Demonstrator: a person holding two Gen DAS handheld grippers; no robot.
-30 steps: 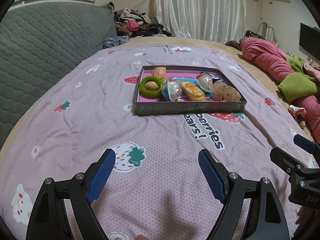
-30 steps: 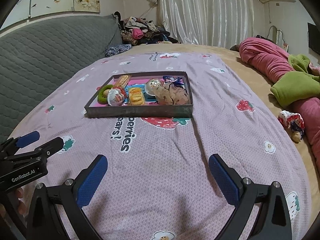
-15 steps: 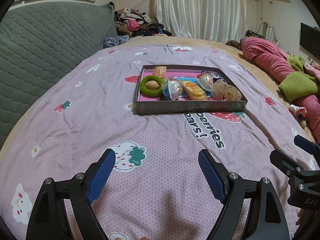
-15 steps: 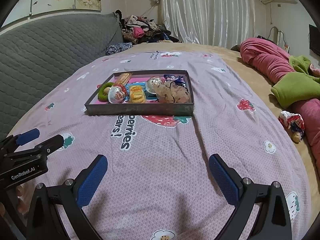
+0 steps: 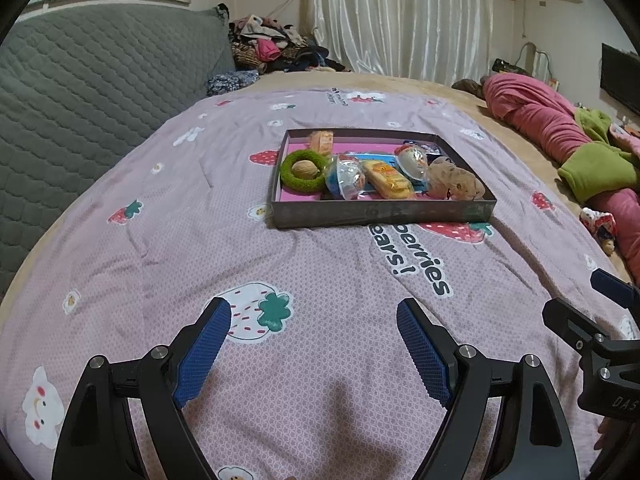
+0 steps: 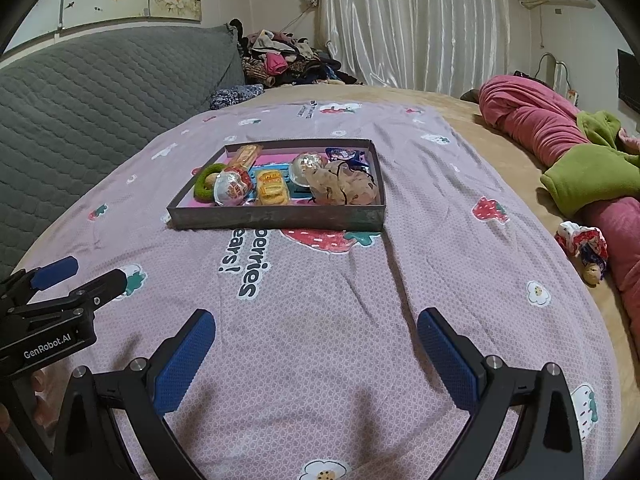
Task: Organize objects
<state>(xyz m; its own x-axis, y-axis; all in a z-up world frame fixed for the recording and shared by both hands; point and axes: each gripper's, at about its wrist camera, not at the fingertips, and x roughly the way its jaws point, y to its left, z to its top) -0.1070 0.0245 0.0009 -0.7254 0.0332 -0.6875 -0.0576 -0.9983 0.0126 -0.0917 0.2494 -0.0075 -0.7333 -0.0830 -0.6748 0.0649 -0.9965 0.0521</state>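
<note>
A shallow dark box (image 5: 384,212) (image 6: 276,218) lies on the pink strawberry bedsheet (image 5: 200,220). It holds a green ring (image 5: 302,170) around a walnut, two clear capsule toys (image 5: 346,178), a yellow snack pack (image 5: 388,180) (image 6: 272,188), a biscuit pack (image 5: 320,142), a brown net pouch (image 5: 454,180) (image 6: 340,188) and a blue wrapper. My left gripper (image 5: 314,344) is open and empty, well short of the box. My right gripper (image 6: 316,354) is open and empty, also short of it.
A grey quilted headboard (image 5: 80,92) rises on the left. Pink and green bedding (image 5: 560,132) and a small doll (image 6: 584,248) lie on the right. A clothes pile (image 5: 272,48) sits at the far end before white curtains.
Both grippers have drifted slightly back and up; the right wrist view has the box a little farther and higher. Both stay open and empty.
</note>
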